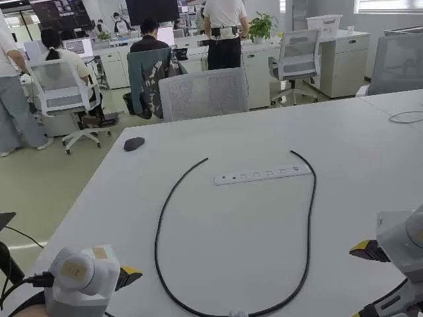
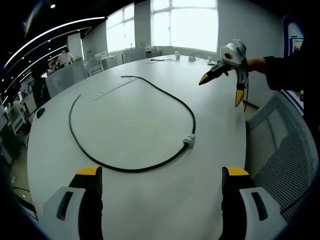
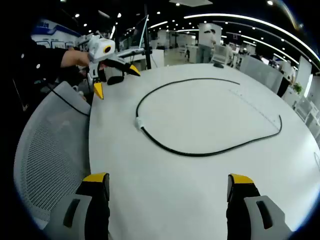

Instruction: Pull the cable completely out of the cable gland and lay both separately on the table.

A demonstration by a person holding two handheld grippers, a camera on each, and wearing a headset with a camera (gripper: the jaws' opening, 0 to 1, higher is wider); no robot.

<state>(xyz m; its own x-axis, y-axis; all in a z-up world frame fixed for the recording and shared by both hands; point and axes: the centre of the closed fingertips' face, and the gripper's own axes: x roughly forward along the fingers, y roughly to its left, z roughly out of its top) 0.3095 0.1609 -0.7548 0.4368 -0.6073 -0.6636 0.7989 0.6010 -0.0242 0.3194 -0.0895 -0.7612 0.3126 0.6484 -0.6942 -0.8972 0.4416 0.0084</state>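
So the cable (image 1: 156, 244) is laid looped on the table (image 1: 231, 238), gland (image 2: 189, 141) on it, left gripper (image 2: 162, 172) and right gripper (image 3: 170, 180) held wide open.

Black cable (image 1: 156, 241) loop, white gland (image 2: 189, 141) around it

No readable text.
The far screens (image 1: 56, 12) and the blue wall sign (image 2: 295, 37) are too blurred and small to make out.
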